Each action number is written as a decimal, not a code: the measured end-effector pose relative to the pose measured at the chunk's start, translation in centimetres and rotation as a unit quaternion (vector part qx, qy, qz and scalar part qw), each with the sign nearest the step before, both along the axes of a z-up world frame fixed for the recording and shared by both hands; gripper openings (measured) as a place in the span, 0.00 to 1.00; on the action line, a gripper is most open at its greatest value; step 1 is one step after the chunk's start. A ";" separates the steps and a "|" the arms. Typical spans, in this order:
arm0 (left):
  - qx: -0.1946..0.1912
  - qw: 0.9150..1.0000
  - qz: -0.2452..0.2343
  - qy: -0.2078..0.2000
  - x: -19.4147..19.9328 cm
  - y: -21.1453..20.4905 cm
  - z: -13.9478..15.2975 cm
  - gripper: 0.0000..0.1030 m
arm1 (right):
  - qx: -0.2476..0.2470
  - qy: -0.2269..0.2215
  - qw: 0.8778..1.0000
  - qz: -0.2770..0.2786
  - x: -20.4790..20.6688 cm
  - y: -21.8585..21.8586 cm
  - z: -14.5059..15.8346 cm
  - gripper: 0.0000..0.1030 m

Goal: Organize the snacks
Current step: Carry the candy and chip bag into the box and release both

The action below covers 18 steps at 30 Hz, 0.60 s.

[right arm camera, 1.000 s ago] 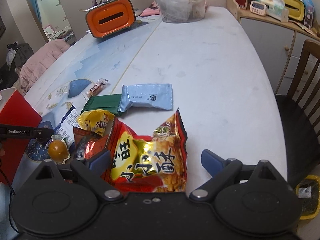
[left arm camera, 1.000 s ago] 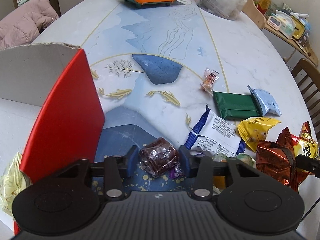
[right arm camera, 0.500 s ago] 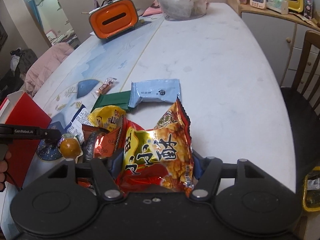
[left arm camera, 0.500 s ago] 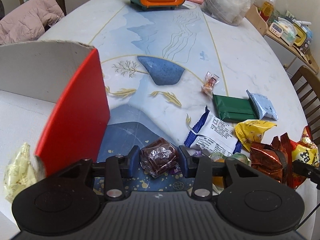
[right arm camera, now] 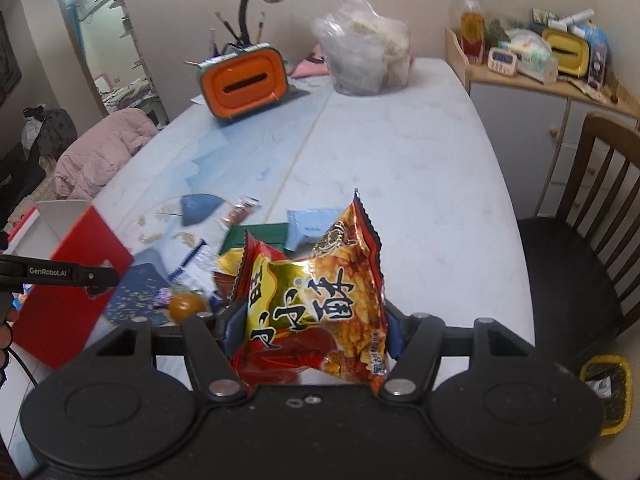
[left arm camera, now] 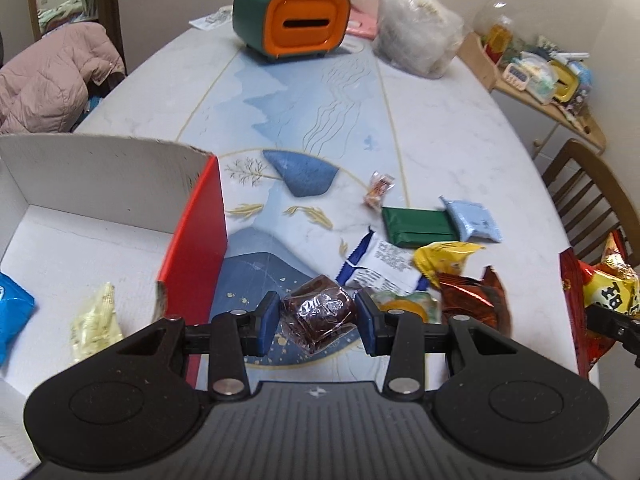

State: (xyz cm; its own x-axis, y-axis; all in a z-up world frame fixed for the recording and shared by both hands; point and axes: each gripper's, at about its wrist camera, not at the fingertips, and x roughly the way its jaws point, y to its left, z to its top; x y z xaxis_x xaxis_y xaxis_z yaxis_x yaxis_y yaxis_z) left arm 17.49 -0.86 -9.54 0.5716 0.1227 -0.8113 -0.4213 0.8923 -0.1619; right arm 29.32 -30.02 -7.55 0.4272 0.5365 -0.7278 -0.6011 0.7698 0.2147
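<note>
Left wrist view: left gripper (left arm camera: 316, 320) clamped on brown wrapped candy (left arm camera: 319, 313), lifted clear of table (left arm camera: 440, 128). Red box (left arm camera: 199, 240) just left, open side up, nearest this hand.

Right wrist view: right gripper (right arm camera: 310, 328) pinched red-yellow snack bag (right arm camera: 320, 292), standing upright. Box (right arm camera: 76, 260) far left, beyond left gripper (right arm camera: 92, 278).
</note>
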 end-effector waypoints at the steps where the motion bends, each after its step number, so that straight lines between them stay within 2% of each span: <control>1: -0.001 1.000 -0.002 -0.003 -0.4 0.0 0.4 0.39 | 0.000 -0.004 1.000 0.003 -0.5 0.2 0.5 0.62; 10: -0.004 1.000 -0.008 -0.018 -4.1 2.0 3.5 0.39 | 0.011 -0.028 0.999 0.038 -4.5 3.3 4.8 0.62; 18: 0.002 1.000 0.000 -0.028 -7.9 5.5 5.4 0.39 | 0.026 -0.037 0.996 0.083 -7.9 8.7 7.0 0.62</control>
State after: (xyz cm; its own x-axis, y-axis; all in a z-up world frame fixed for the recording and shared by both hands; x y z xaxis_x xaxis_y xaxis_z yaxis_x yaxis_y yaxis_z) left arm 9.62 4.61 -4.19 0.6154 0.1255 -0.7781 -0.4121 0.8928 -0.1819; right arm 21.38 -21.35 -0.59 0.3806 0.6402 -0.6673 -0.7350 0.6474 0.2018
